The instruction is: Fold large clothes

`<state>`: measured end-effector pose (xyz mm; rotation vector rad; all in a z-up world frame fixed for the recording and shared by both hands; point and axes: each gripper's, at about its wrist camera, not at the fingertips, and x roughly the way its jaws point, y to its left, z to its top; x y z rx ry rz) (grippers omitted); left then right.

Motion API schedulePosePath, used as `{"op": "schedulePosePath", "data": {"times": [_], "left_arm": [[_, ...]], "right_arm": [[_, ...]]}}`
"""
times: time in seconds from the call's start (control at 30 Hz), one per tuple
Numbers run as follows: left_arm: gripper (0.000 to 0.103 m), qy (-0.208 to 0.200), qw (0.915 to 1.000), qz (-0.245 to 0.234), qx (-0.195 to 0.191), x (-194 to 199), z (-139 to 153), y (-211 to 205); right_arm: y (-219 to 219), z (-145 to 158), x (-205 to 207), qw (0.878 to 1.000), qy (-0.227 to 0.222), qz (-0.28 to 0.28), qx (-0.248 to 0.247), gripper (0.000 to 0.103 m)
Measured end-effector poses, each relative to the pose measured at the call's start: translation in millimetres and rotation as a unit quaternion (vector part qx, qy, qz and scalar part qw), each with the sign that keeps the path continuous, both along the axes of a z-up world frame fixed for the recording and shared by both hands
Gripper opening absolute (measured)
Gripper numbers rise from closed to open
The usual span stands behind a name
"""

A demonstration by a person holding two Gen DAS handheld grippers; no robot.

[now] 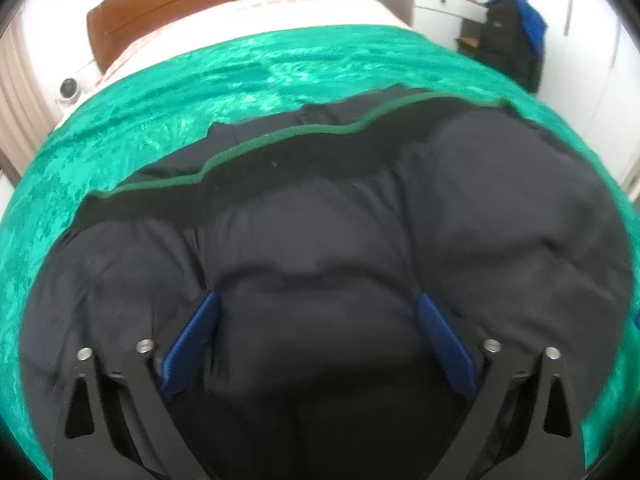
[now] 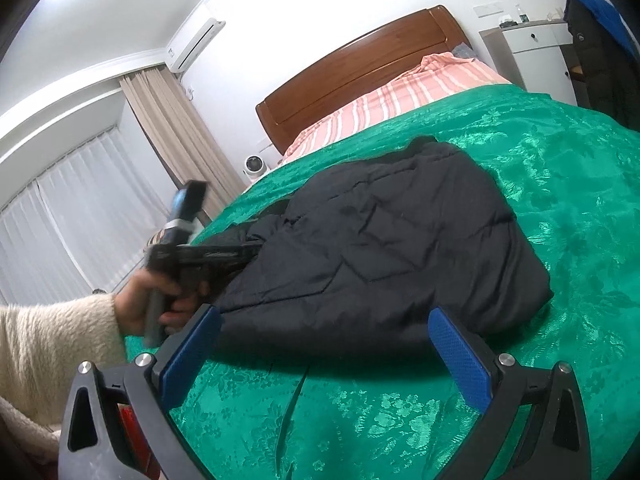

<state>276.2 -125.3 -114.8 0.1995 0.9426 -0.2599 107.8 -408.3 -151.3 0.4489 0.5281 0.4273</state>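
Both tongs we see spread wide: our left tongs point(image 1: 318, 300) press down into the puffy black jacket point(image 1: 320, 220), its 2 blue pads point(image 1: 192, 344) apart with fabric bulging between them, nothing pinched. Our right tongs point(image 2: 324, 316) hover apart over the green bedspread point(image 2: 360, 412), the jacket's near edge at 12 o'clock. It lies folded mid-bed, the wooden headboard point(image 2: 360, 68) beyond, and our left hand point(image 2: 152, 304) grips its tool at 9 o'clock
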Motion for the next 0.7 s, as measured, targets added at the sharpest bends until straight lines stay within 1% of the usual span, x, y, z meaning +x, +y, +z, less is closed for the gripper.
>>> {"op": "schedulePosePath", "data": {"times": [0.07,0.13,0.23,0.33,0.4,0.47,0.5,0.6,0.67,0.7], "left_arm": [[0.096,-0.003,0.9999,-0.012,0.009,-18.7,2.4,-1.3],[0.096,-0.003,0.9999,-0.010,0.013,-30.7,-1.4,-1.1],[0.098,0.007,0.9999,-0.001,0.013,-26.1,-15.3,-0.6],[0.101,0.002,0.9997,-0.001,0.023,-22.1,-26.1,-6.4],[0.101,0.002,0.9997,0.000,0.025,-23.9,-25.1,-8.8],[0.098,0.005,0.9997,0.001,0.025,-29.4,-19.0,-9.5],[0.094,0.009,0.9997,0.001,0.024,-35.1,-13.0,-10.6],[0.094,0.001,0.9998,-0.014,0.016,-64.1,1.1,-14.0],[0.094,0.008,0.9995,-0.022,0.023,-80.1,-6.3,-18.2],[0.094,0.004,0.9994,-0.022,0.027,-84.7,-10.6,-19.9]], "right_arm": [[-0.3,1.5,-2.2,1.000,-0.004,0.002,-0.001,0.102],[0.1,2.3,-2.0,1.000,-0.006,0.004,-0.002,0.102],[1.1,0.7,-0.2,1.000,-0.003,0.006,0.001,0.102],[1.0,-0.5,-0.9,1.000,-0.001,0.006,-0.001,0.102],[-0.8,-0.5,-2.1,1.000,-0.001,0.003,-0.002,0.102],[-4.3,-0.1,-3.1,1.000,-0.002,-0.003,0.004,0.102],[-6.1,0.2,-3.4,1.000,-0.003,-0.006,0.008,0.102],[-9.8,0.7,-4.9,1.000,-0.003,-0.010,0.016,0.102],[-9.6,1.4,-4.4,1.000,-0.004,-0.008,0.015,0.102],[-9.1,1.4,-3.5,1.000,-0.005,-0.008,0.014,0.102]]}}
